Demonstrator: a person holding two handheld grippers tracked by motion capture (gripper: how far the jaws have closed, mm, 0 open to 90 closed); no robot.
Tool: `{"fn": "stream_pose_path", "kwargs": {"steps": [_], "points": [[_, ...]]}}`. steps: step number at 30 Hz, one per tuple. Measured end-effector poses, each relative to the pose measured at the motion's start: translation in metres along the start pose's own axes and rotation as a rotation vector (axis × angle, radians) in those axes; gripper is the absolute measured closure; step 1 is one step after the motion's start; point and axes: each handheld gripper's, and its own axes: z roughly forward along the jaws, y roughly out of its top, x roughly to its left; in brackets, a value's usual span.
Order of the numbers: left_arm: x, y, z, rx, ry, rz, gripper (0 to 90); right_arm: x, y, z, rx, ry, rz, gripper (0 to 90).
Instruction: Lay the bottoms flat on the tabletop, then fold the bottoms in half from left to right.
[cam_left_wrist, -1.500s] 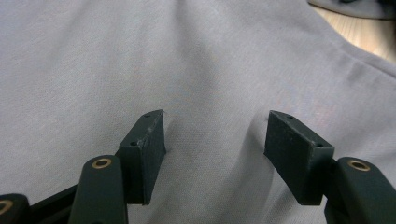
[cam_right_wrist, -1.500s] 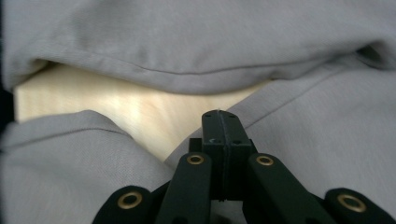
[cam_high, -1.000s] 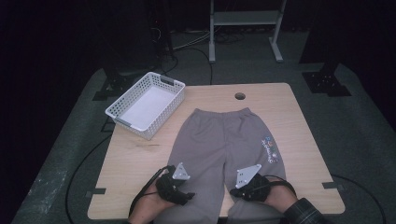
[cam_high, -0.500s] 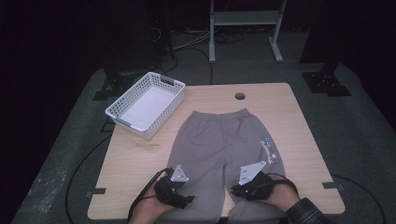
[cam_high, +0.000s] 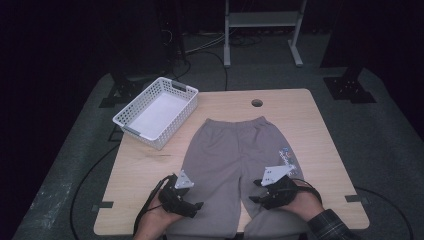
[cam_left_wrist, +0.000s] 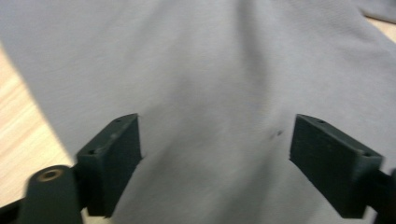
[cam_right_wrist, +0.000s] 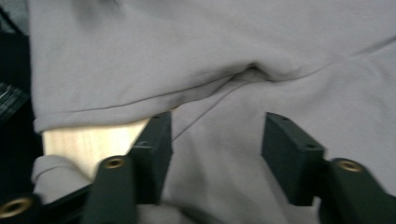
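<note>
While the grey sweatpants (cam_high: 240, 165) lie flat on the wooden desk (cam_high: 325, 130), waistband toward the far edge and both legs running back to the near edge, the person's 2 hands hold a tool over each leg. The left tool (cam_high: 197, 206) sits low over the left leg near its outer edge, and in the left gripper view (cam_left_wrist: 215, 163) its jaws stand wide apart with smooth grey cloth beneath them and nothing pinched; they have just been opening further. A strip of bare desk shows at the left of that view, beside the leg's edge.

The right tool (cam_high: 254, 199) hovers at the inner side of the right leg, close to the near desk edge. In the right gripper view (cam_right_wrist: 215, 154) its jaws are apart as well, having just been opening from a closed position, and the fabric lies loose between and under them without being squeezed. That view also shows a seam of the sweatpants, a fold where the 2 legs meet, and a wedge of desk between the legs.

A small printed patch (cam_high: 286, 156) marks the right leg just beyond the right tool. A white plastic basket (cam_high: 131, 120) stands at the far left corner of the desk, well apart from the sweatpants. A round cable hole (cam_high: 257, 103) sits near the far edge, just beyond the waistband.
</note>
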Motion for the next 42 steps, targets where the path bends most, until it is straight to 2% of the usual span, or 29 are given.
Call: {"fn": "stream_pose_path", "kwargs": {"steps": [5, 11, 19, 27, 31, 33, 35, 42], "points": [[0.011, -0.003, 0.0, -0.013, 0.033, -0.049, 10.3, -0.005, -0.002, 0.001, 0.011, -0.032, 0.034, 28.3], [0.023, -0.006, -0.005, -0.053, 0.05, -0.1, 10.0, -0.013, -0.005, -0.001, 0.003, -0.058, 0.074, 23.4], [0.035, -0.012, 0.0, -0.02, 0.078, -0.149, 11.3, -0.015, -0.006, -0.001, 0.002, -0.07, 0.086, 23.2], [0.039, -0.013, 0.007, 0.0, 0.073, -0.172, 13.7, -0.015, -0.006, -0.002, 0.001, -0.072, 0.085, 23.2], [0.042, -0.011, 0.009, -0.021, 0.074, -0.183, 17.5, -0.014, -0.006, -0.001, 0.003, -0.071, 0.081, 23.2], [0.043, -0.009, 0.01, -0.029, 0.07, -0.184, 22.5, -0.014, -0.006, 0.0, 0.004, -0.07, 0.081, 23.3], [0.043, -0.008, 0.011, -0.038, 0.081, -0.185, 25.1, -0.014, -0.006, 0.0, 0.007, -0.069, 0.081, 23.3], [0.041, -0.007, 0.011, -0.055, 0.086, -0.195, 45.2, -0.013, -0.005, 0.001, 0.008, -0.069, 0.076, 23.7]]}}
